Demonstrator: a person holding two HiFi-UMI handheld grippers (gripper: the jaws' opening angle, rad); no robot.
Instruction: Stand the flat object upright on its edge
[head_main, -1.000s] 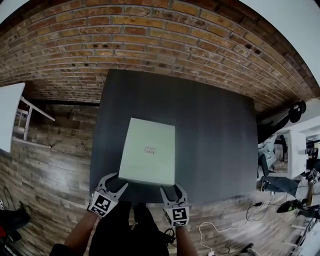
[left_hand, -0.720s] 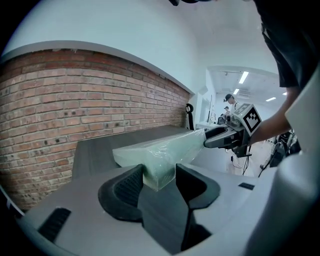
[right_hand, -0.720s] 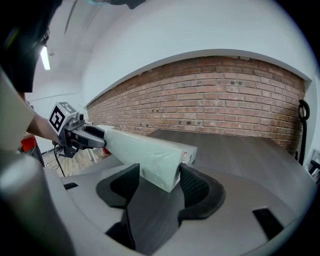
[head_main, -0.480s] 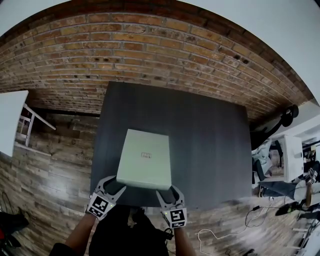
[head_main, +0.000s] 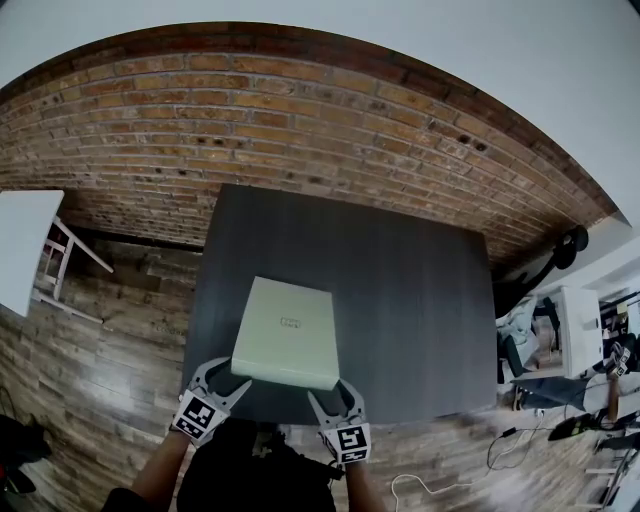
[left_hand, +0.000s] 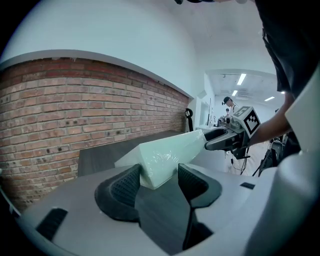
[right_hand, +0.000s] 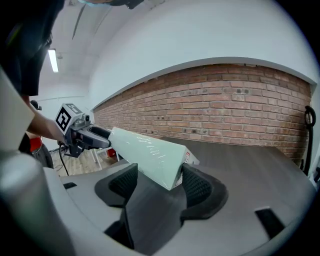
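Flat box (head_main: 285, 330) lies broad face up on the dark surface (head_main: 400, 300), close to that surface's near edge and left of its middle, with a brick wall (head_main: 300, 120) beyond. We cannot tell whether its near edge rests fully on the surface or is slightly raised.

The box is pale green, square-cornered and thin for its breadth, and wrapped in a clear film that shows creases and glare in the right gripper view. We judge it stiff and probably light for its size. The film is likely slippery under rubber pads.

The left gripper (head_main: 228, 372) stands at the near left corner and the right gripper (head_main: 333, 392) at the near right corner. On the left the fingers (left_hand: 125, 187) are opening. The corner sits between them against one pad, clear of the other. On the right the fingers (right_hand: 200, 187) are also opening, nearly full wide, with the corner between them and not clamped. Both are releasing, not grasping.

A small label (head_main: 290, 323) marks the top face.

For standing it on edge, we recommend taking hold across its thickness at both near corners and pivoting on the far edge. That edge may skid on the surface.
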